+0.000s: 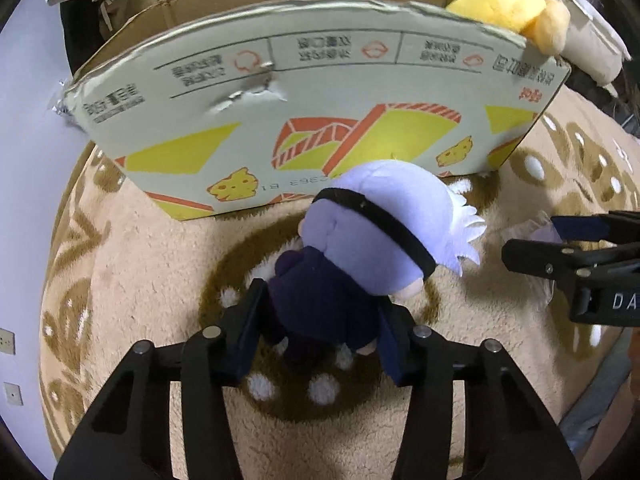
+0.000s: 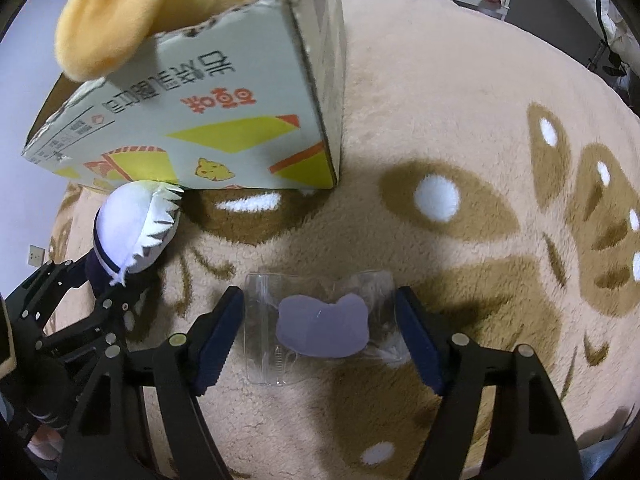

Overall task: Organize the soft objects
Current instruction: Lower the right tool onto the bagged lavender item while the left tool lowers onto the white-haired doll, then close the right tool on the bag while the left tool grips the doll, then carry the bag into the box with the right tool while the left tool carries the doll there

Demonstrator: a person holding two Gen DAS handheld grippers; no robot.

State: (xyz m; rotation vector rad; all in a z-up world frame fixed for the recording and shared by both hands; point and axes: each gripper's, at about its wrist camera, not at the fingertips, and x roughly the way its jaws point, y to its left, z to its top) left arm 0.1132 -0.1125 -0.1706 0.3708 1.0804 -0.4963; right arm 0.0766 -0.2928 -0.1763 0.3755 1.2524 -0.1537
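Left gripper [image 1: 320, 332] jaws clench the dark body of a white-haired plush doll [image 1: 360, 248], held just before the printed cardboard box [image 1: 320, 92] on the tan rug [image 1: 140, 272]. Only the right-wrist view shows the right gripper [image 2: 320, 332] jaws released, straddling a clear plastic packet [image 2: 320, 324] lying on the rug. 1 yellow plush [image 1: 508, 8] pokes from the box top.
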